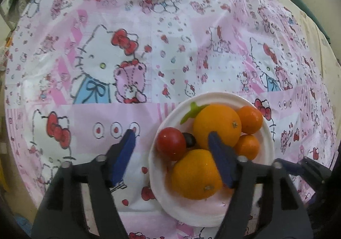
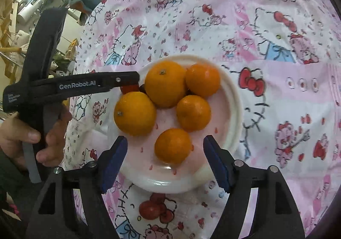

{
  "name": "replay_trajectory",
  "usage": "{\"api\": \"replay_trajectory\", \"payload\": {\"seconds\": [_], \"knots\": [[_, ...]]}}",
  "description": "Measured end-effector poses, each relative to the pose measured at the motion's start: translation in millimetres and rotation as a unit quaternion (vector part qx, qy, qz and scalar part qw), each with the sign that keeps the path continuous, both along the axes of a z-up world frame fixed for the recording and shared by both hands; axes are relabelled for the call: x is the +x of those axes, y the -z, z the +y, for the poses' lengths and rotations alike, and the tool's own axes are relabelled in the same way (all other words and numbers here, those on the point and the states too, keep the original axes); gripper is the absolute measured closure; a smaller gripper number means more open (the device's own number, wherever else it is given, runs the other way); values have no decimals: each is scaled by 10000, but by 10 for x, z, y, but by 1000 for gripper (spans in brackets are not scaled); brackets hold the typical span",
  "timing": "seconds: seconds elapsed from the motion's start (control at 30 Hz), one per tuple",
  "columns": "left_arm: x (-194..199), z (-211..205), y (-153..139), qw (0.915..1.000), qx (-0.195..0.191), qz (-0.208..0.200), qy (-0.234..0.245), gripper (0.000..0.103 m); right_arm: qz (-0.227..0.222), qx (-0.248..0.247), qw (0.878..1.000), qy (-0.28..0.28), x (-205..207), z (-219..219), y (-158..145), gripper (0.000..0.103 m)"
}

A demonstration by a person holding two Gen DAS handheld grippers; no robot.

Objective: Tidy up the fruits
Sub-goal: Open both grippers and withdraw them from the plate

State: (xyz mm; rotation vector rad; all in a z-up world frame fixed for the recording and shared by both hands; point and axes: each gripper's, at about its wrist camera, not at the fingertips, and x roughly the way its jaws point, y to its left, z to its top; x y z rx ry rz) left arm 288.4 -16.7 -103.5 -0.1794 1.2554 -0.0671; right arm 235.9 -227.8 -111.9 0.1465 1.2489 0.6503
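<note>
A white plate [image 1: 269, 147] on the Hello Kitty tablecloth holds two large oranges [image 1: 217, 125], small tangerines [image 1: 250, 119], a red tomato [image 1: 170, 143], a dark grape [image 1: 189, 139] and a green stem piece [image 1: 191, 111]. My left gripper [image 1: 172, 158] is open above the plate's left edge, its right finger over the oranges. In the right wrist view the plate [image 2: 234, 111] holds the oranges [image 2: 135, 113] and tangerines [image 2: 192, 112]. My right gripper [image 2: 165, 162] is open and empty, its fingers on either side of the nearest tangerine [image 2: 173, 145]. The left gripper [image 2: 85, 84] reaches in from the left.
The pink and white tablecloth [image 1: 127, 47] covers a round table. The table edge and room clutter [image 2: 32, 15] lie at the left of the right wrist view. My hand [image 2: 32, 136] holds the left gripper's handle there.
</note>
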Motion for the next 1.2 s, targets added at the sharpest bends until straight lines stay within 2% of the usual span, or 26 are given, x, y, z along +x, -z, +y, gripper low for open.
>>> {"api": "replay_trajectory", "payload": {"seconds": [0.2,0.33,0.5,0.9,1.2], "knots": [[-146,27,-126,9999,30,-151,3,31,-115,96,9981,598,-67,-338,-150,27],[-278,19,-219,9996,81,-283,25,21,-329,91,9962,799,-136,-439,-296,27],[-454,-12,-344,9982,287,-494,191,21,-463,139,9943,948,-216,-479,-411,27],[-951,148,-626,9939,599,-927,1,21,-641,203,9927,1006,-555,-455,-559,27],[-1350,198,-685,9935,559,-985,-96,21,-688,301,9901,1183,-780,-473,-618,27]]}}
